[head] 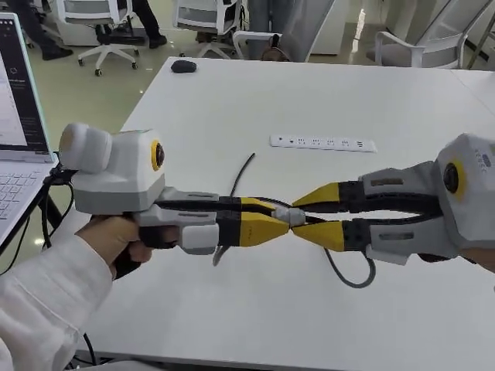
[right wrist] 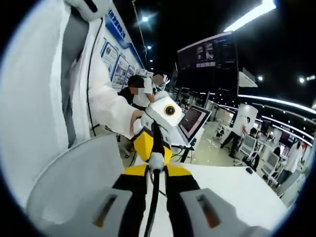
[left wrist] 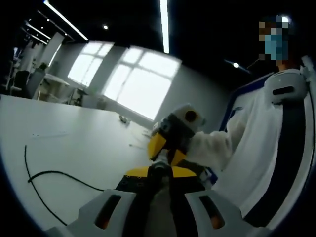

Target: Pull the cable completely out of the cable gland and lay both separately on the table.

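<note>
Gland [head: 292,216], cable [head: 241,176] threaded through it — left gripper [head: 282,218] clenched it, right gripper [head: 306,217] gripped the cable just beside — pull-out and laying-down remained.

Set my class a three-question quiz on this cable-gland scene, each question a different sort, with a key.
1. True or false: the cable gland rests on the table.
2. What lies on the table beyond the gland? A) power strip B) mug C) pliers
3. Between which gripper's jaws does the cable run back?
Key: 1 false, held aloft between left gripper and right gripper; 2 A; 3 the right.
</note>
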